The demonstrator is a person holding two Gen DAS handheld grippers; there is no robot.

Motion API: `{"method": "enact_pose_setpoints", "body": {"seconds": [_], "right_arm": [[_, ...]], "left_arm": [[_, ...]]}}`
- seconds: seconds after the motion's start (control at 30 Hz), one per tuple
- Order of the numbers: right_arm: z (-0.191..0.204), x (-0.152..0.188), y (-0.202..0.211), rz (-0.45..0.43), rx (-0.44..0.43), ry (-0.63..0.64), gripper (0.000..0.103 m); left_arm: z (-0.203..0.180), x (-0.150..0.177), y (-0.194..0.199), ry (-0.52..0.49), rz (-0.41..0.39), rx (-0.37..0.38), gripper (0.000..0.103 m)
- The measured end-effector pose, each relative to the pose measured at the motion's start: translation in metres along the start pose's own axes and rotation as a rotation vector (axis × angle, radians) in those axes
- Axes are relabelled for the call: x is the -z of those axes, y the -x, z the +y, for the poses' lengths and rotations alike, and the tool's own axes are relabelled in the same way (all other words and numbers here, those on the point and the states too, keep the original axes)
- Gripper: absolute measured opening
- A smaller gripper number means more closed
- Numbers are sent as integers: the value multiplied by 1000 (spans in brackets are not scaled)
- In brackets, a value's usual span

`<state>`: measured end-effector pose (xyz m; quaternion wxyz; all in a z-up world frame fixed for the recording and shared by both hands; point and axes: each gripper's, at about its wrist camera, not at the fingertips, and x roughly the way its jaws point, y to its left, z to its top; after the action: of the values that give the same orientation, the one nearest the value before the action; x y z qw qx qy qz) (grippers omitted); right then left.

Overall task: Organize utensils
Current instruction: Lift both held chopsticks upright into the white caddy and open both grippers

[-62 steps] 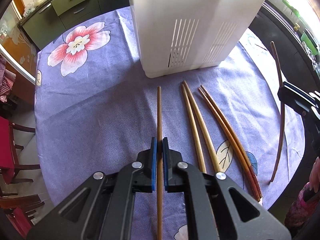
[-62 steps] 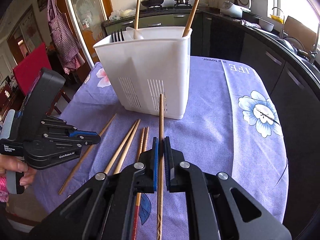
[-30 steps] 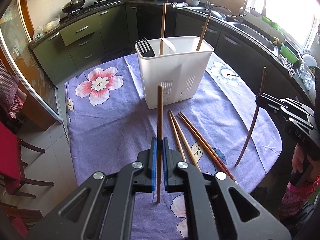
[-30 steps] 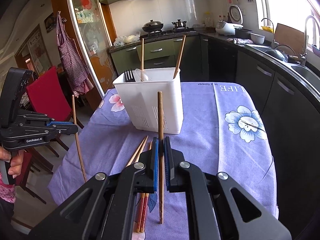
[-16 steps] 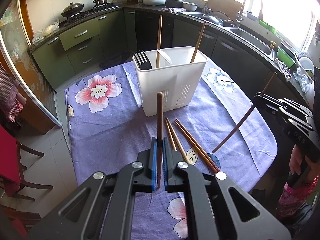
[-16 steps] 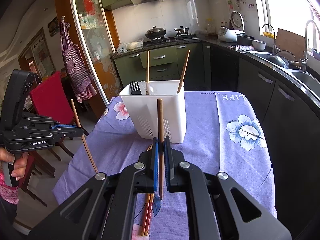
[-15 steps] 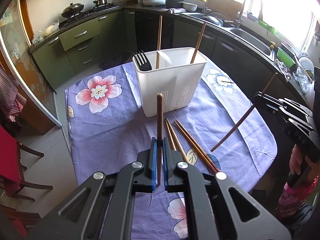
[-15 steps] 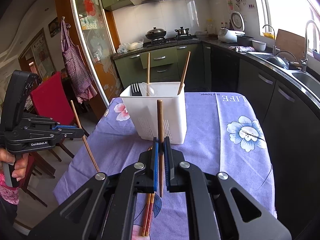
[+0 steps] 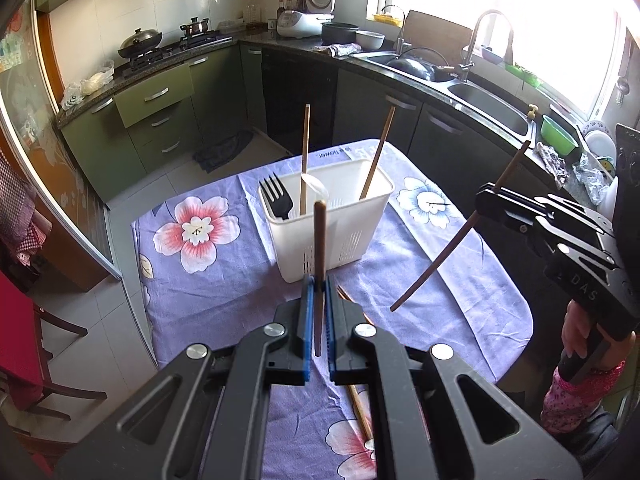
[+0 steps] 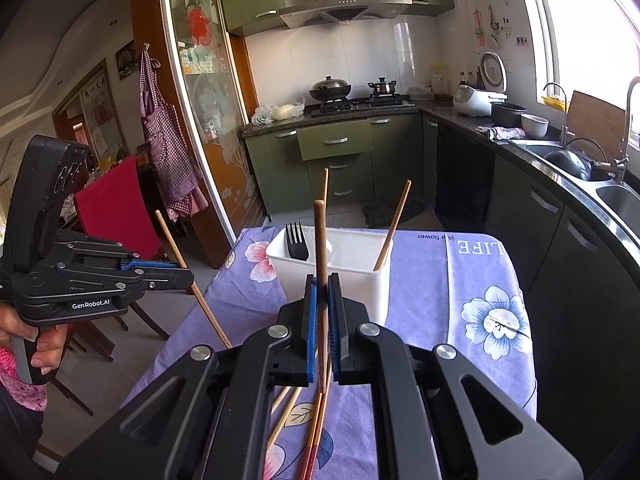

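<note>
Purple floral tablecloth (image 9: 224, 280) covers worktop. Green cabinets (image 10: 336, 144) line back wall; wok (image 10: 330, 89) and small pot (image 10: 382, 86) sit on stove. White rice cooker (image 9: 304, 24) beside dark pot (image 9: 340, 33). Steel sink (image 9: 486, 110) under window. Red chair (image 10: 116, 208) and checked apron (image 10: 168, 140) at left.

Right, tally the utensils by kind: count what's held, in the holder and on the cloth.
Chopsticks: 8 (1 in left gripper, 1 in right gripper, 2 in white holder, 4 on tablecloth)
Black fork: 1
Pale spoon: 1
Total: 10
</note>
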<state>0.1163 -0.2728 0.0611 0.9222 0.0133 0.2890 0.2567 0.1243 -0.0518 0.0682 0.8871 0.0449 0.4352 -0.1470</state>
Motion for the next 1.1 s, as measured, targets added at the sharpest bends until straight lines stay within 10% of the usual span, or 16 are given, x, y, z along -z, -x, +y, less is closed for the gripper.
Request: {"method": "enact_pose_setpoints", "body": {"seconds": [0.47,0.97,1.1], "right_arm": [[-12,-112,3,-192,51,-26,6],[-61,-80,-101,-45,78,-127,6],[-65,-68,-115,-17,77,-129,6]], "left_arm": [[1,-94,55,26,-282,-50,5],[21,-89,-58,85,-92,-44,7],[22,-80,-62,90,-92,-44,32]]}}
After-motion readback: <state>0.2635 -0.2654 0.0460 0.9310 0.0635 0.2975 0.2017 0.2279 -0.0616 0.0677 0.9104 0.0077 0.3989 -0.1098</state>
